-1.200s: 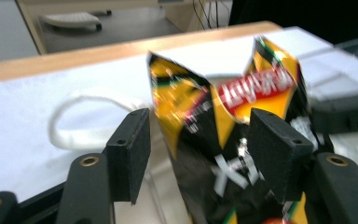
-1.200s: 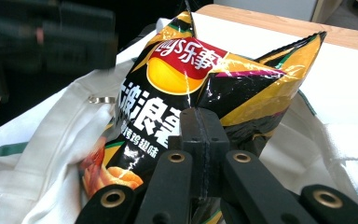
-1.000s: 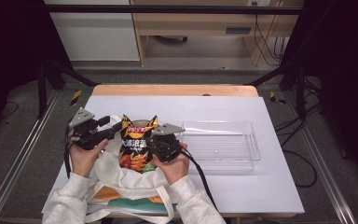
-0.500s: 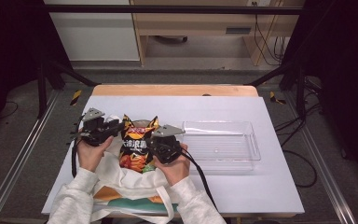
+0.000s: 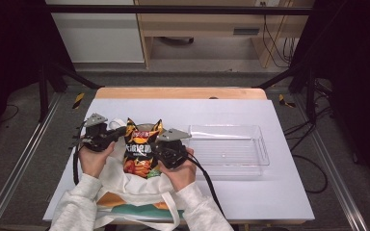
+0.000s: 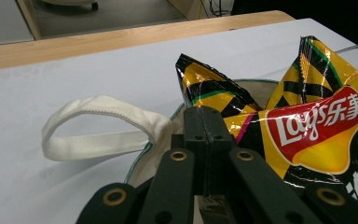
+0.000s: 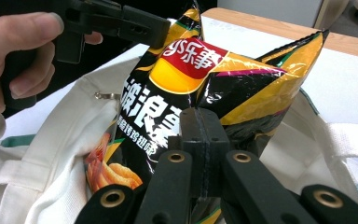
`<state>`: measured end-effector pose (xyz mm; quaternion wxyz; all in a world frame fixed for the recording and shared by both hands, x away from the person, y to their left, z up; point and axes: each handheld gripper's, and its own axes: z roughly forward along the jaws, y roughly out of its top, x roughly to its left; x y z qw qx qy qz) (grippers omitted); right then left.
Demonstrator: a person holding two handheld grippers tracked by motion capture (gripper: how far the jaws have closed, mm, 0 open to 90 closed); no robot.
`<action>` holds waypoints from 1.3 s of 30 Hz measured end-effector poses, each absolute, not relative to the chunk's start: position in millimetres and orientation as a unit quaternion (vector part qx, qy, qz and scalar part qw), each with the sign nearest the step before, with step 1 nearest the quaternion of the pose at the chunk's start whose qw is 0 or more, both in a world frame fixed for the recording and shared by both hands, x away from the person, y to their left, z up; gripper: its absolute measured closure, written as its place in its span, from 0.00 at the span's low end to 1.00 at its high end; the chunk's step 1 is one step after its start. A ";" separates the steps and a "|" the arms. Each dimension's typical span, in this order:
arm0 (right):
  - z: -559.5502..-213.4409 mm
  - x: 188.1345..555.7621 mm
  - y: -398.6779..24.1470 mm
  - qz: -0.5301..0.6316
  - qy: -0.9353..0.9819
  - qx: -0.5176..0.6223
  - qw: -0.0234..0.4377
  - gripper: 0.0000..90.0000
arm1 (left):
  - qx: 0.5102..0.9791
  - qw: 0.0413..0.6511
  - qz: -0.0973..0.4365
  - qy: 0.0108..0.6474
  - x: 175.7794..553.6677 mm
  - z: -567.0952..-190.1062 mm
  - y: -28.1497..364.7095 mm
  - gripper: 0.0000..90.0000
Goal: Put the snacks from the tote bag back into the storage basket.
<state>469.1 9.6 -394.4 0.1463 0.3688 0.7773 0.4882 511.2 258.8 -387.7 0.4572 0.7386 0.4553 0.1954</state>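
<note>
You hold a black-and-yellow crisp bag [image 5: 143,148] upright in the open mouth of a white tote bag [image 5: 120,180], which lies at the near left of the white table [image 5: 279,192]. Your left gripper [image 5: 118,132] has just been closing; its jaws now meet on the bag's top left corner, beside the tote's looped handle [image 6: 98,126]. Your right gripper [image 5: 160,150] has its jaws together, pinching the bag's right edge partway down. A clear plastic tray [image 5: 231,149] sits just to the right of the tote, touching neither gripper.
</note>
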 end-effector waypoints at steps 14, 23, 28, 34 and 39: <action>-369.4 472.2 -9.7 0.541 0.722 0.383 0.199 0.68 | 0.737 0.482 0.223 0.417 474.0 -372.0 260.7 1.00; -366.1 478.8 -7.0 0.537 0.729 0.381 0.186 0.73 | 0.744 0.486 0.238 0.392 447.7 -367.6 262.7 1.00; -364.8 473.6 -5.2 0.525 0.740 0.373 0.193 0.95 | 0.737 0.492 0.243 0.393 448.8 -365.4 262.1 0.90; -362.7 468.3 -9.3 0.525 0.744 0.366 0.192 1.00 | 0.725 0.513 0.238 0.394 462.8 -360.7 254.4 0.68; -362.3 464.7 -8.9 0.521 0.747 0.361 0.200 1.00 | 0.732 0.515 0.217 0.390 464.8 -362.6 256.3 0.93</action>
